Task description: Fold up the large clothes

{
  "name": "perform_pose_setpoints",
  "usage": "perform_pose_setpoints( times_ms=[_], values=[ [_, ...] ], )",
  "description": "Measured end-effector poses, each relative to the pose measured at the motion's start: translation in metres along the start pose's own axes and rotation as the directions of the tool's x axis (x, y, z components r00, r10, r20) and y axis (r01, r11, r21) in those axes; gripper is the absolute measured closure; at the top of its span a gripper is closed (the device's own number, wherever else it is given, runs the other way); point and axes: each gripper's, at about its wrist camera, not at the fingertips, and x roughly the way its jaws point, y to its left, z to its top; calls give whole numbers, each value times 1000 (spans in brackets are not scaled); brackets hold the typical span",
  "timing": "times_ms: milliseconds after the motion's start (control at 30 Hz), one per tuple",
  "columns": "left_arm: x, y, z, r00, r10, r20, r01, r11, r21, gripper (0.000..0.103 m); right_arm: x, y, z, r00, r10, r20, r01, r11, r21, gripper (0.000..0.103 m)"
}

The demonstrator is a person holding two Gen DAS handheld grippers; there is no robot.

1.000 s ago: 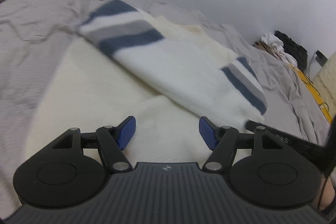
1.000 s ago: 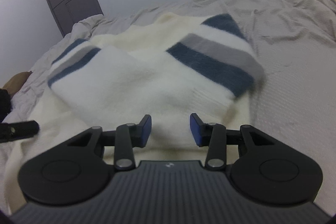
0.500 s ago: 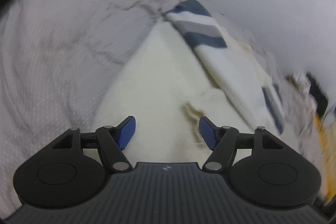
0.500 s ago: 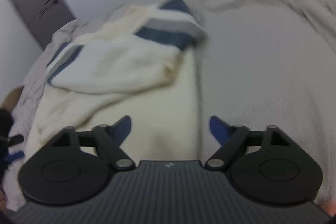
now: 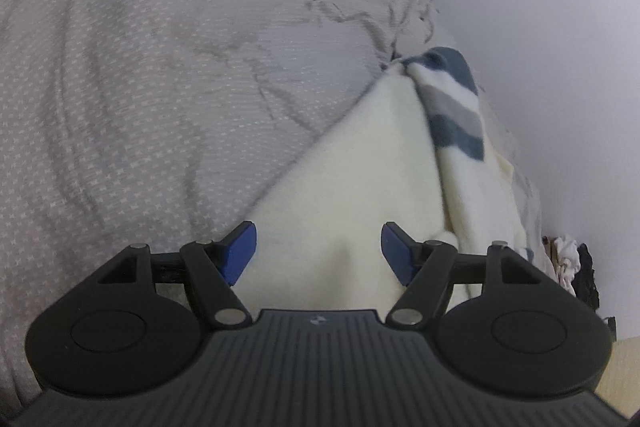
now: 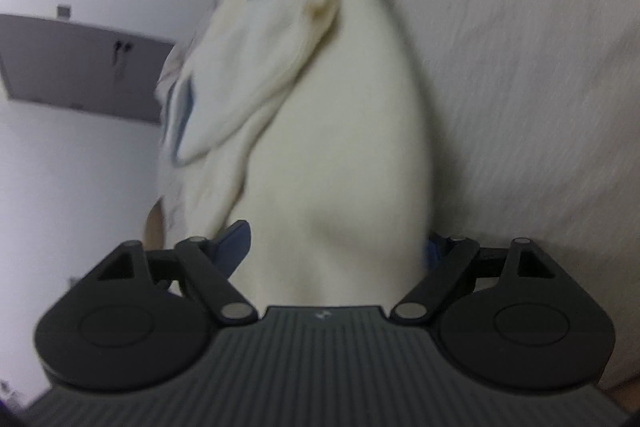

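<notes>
The cream sweater (image 5: 352, 167) lies on the grey bedspread (image 5: 160, 87). Over it, the left gripper (image 5: 318, 249) gapes empty. The right gripper (image 6: 336, 247) — jaws just closing slightly — straddles it ungripped.

One cream sweater (image 5: 352, 183) with two striped sleeves, one grey bedspread (image 5: 160, 87), one door (image 6: 80, 67), two grippers
</notes>
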Motion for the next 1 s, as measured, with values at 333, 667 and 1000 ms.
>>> perform_pose_setpoints(
  times_ms=[333,667,1000],
  values=[
    [28,5,0,995,89,-44,-91,995,-34,28,-10,25,-16,995,92,26,-90,991,-97,85],
    [37,-7,-26,979,-43,-198,52,998,43,21,-41,33,18,964,159,211,-137,984,-114,87],
    [23,-7,-60,935,-124,-334,147,988,47,22,-50,23,26,960,151,234,-124,985,-123,87]
  ],
)
